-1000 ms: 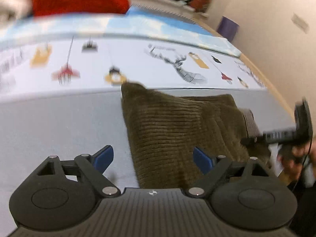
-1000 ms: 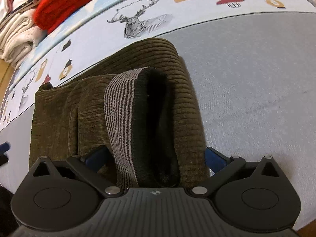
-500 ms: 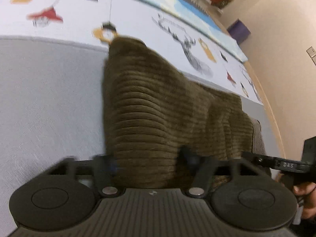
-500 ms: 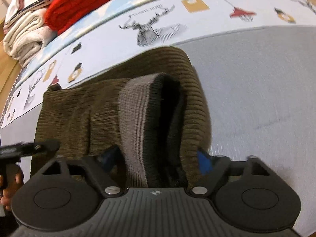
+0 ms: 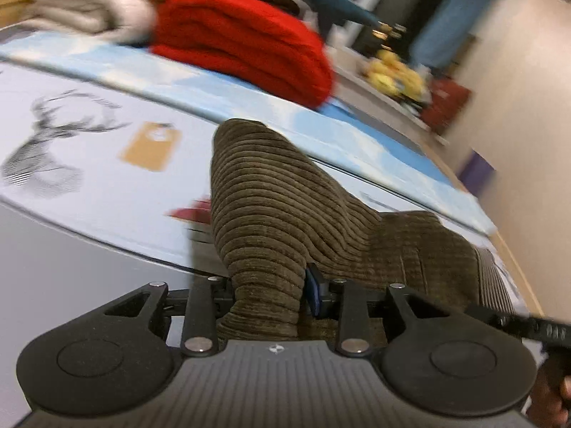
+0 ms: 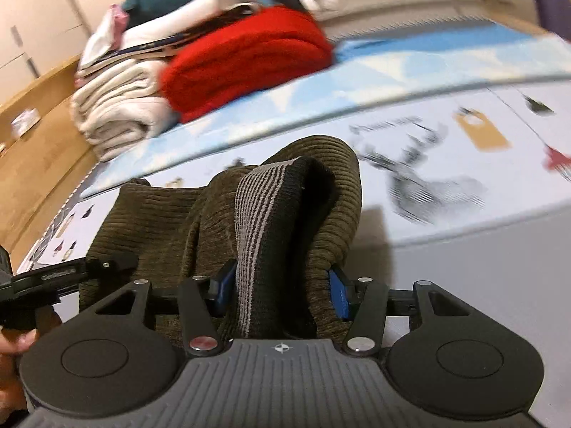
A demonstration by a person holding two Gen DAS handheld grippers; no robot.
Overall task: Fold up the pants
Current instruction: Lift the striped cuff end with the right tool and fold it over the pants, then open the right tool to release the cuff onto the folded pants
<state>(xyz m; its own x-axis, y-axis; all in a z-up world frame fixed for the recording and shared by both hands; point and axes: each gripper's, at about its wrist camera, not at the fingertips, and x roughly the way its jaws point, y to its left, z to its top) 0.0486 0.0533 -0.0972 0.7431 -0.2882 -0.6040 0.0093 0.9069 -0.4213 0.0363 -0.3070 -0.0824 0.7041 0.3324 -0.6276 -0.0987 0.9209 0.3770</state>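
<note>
Left wrist view: your left gripper (image 5: 269, 294) clenches one end of the pants (image 5: 285, 210) — cloth runs rightward across the bed (image 5: 71, 267).

Right wrist view: your right gripper (image 6: 282, 290), jaws just closing, pinches the waistband end; pants stretch leftward between both hands — carry both ends together.

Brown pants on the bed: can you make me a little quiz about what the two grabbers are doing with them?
1. True or false: the left gripper is shut on the brown pants.
2. Which end does the right gripper pinch: A) the striped waistband, B) a leg cuff?
3. What colour is the folded blanket behind the pants?

Key: 1 true; 2 A; 3 red.
</note>
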